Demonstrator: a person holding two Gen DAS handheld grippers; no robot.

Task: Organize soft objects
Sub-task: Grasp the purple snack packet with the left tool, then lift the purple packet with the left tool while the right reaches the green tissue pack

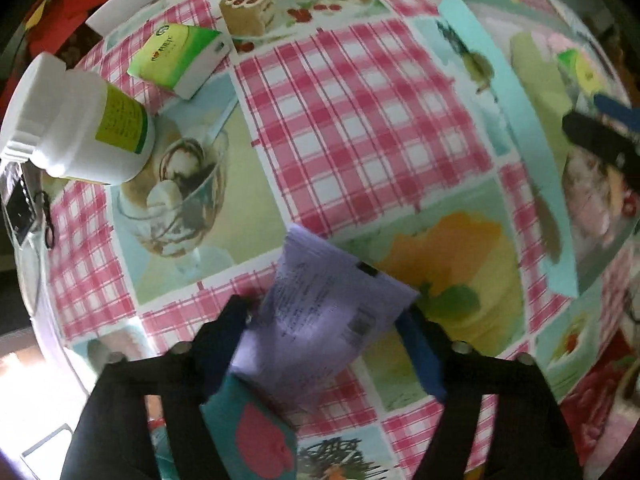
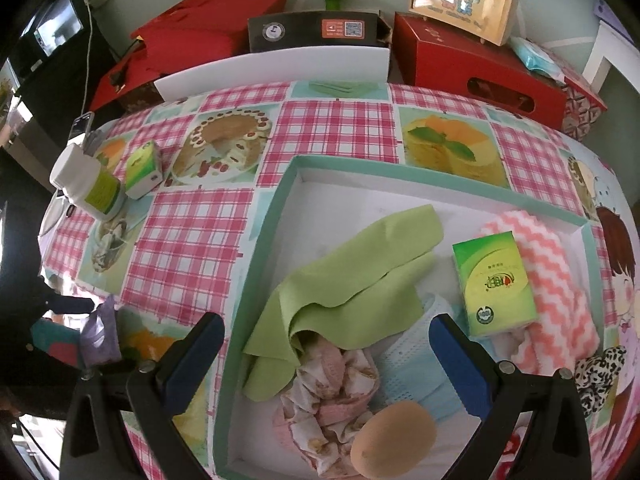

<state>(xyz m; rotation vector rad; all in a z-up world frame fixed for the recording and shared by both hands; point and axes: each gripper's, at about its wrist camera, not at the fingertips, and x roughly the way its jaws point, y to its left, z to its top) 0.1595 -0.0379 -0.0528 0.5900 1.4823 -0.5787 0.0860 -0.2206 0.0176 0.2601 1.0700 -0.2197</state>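
Observation:
A purple soft packet (image 1: 320, 312) lies on the checked tablecloth, and my left gripper (image 1: 320, 332) points down at it with its blue pads pressed on both sides. A teal thing with a red shape (image 1: 252, 432) lies just under the packet. The same purple packet (image 2: 100, 332) shows at the left edge of the right wrist view. My right gripper (image 2: 324, 344) stands open over the teal-rimmed box (image 2: 272, 216), nothing between its fingers. Inside lie a green cloth (image 2: 360, 272), a pink zigzag cloth (image 2: 556, 288), a green tissue pack (image 2: 496, 284), a blue face mask (image 2: 416, 360), a patterned cloth (image 2: 336, 392) and a tan puff (image 2: 396, 436).
A second green tissue pack (image 1: 180, 60) and a white jar (image 1: 80, 120) stand on the tablecloth at the far left. Red boxes (image 2: 472, 56), a black box (image 2: 316, 30) and a white board (image 2: 276, 66) line the table's far edge. A leopard-print item (image 2: 600, 376) lies right of the box.

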